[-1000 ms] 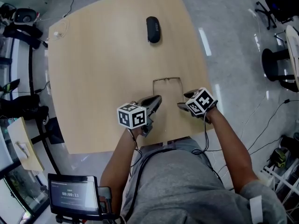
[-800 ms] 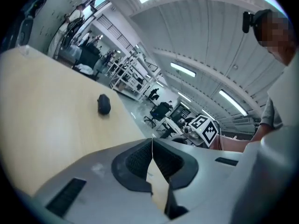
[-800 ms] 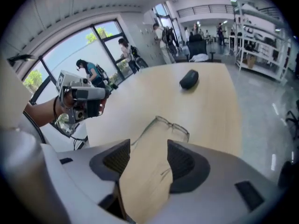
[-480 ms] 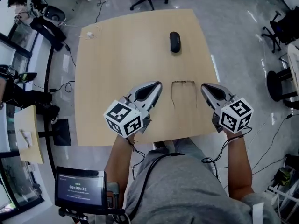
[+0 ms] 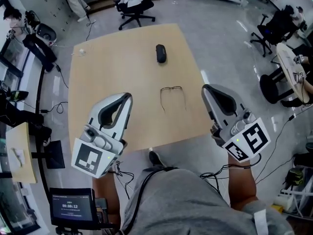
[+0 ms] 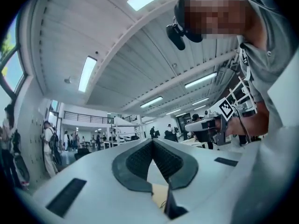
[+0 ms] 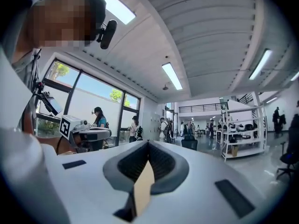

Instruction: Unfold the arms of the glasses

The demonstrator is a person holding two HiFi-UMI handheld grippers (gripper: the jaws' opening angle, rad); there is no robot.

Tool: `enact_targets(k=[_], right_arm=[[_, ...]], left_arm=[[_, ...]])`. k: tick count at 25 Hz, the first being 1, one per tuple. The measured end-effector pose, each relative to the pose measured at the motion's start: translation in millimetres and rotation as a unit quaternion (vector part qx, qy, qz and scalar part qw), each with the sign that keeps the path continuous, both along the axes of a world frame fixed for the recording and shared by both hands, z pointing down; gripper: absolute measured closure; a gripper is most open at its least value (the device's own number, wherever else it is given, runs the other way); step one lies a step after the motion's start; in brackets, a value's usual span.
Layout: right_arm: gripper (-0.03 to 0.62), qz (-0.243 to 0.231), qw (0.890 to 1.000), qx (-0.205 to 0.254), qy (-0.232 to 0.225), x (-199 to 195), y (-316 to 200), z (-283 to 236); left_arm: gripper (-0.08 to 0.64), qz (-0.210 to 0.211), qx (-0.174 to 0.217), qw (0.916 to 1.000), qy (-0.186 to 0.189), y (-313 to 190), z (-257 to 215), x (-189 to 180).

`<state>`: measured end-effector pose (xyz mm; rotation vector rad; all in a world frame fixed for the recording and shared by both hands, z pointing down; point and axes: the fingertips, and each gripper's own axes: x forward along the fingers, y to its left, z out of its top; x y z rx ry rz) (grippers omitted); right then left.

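The glasses (image 5: 172, 96) lie on the wooden table (image 5: 107, 72) with both thin arms spread out toward me. A black glasses case (image 5: 161, 53) rests farther back on the table. My left gripper (image 5: 128, 97) is raised high over the table's near left part, jaws shut and nothing between them (image 6: 152, 141). My right gripper (image 5: 205, 88) hangs raised to the right of the glasses, past the table's right edge, also shut and holding nothing (image 7: 148, 143). Both gripper views look out level across the room, not at the table.
A small white object (image 5: 80, 52) sits at the table's far left corner. Office chairs (image 5: 134, 6) stand beyond the table and at the right (image 5: 274, 84). A screen (image 5: 72, 207) is at lower left. Shelving (image 7: 243, 134) and people stand across the room.
Both grippers have lifted up off the table, away from the glasses' arm ends, and moved apart. The glasses stay on the table with their arms spread.
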<state>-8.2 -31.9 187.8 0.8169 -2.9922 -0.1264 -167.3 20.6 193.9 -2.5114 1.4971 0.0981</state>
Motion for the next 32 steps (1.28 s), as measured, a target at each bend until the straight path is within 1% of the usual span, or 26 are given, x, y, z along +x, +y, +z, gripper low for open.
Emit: enact_targets(k=[3,6,8,10,12,14,18,20,23,26,29,32], right_arm=[[0.584,-0.015,1.000,0.024,-0.004,12.4,34.6,-16.7],[0.584,-0.031,0.999,0.040,-0.002,23.8,79.2,-24.4],[0.584,-0.039,0.998,0.050,0.000,35.0,104.8,-31.4],[0.584,-0.046,0.998,0.052,0.006,49.0,127.0,-33.7],[0.584,-0.044,0.998,0.046,0.007,67.2,149.3,-31.1],[0.586,-0.041,0.999,0.035,0.003,85.4,168.9,-29.3],[0.586,-0.046,0.999,0.023,0.010,122.1,214.5,-23.2],[0.586,-0.043,0.999,0.026,0.010,131.7,230.5,-24.1],[0.586,-0.033,0.999,0.027,0.008,129.0,241.9,-27.6],[0.586,-0.029,0.999,0.027,0.003,128.7,247.4,-35.7],[0.586,-0.030,0.999,0.033,0.000,137.4,252.3,-41.4],[0.586,-0.031,0.999,0.034,-0.002,155.2,255.1,-39.2]], left_arm=[[0.555,-0.035,0.010,0.9993,-0.004,41.1,-12.0,10.4],[0.555,-0.052,0.030,0.9981,-0.017,87.7,-11.4,16.6],[0.555,-0.065,0.034,0.9972,-0.016,111.9,-9.7,25.2],[0.555,-0.071,0.025,0.9971,-0.009,136.7,-7.5,45.3],[0.555,-0.064,0.020,0.9975,-0.020,162.1,-8.0,72.8],[0.555,-0.068,0.017,0.9971,-0.028,180.9,-10.7,94.7],[0.555,-0.068,0.022,0.9973,-0.016,216.8,-14.9,132.5],[0.555,-0.061,0.025,0.9976,-0.020,229.6,-17.9,142.4],[0.555,-0.050,0.028,0.9982,-0.017,239.2,-22.9,140.3],[0.555,-0.044,0.021,0.9984,-0.029,240.6,-26.1,141.7],[0.555,-0.041,0.015,0.9981,-0.043,244.3,-30.1,151.6],[0.555,-0.044,0.017,0.9979,-0.045,249.0,-30.0,169.2]])
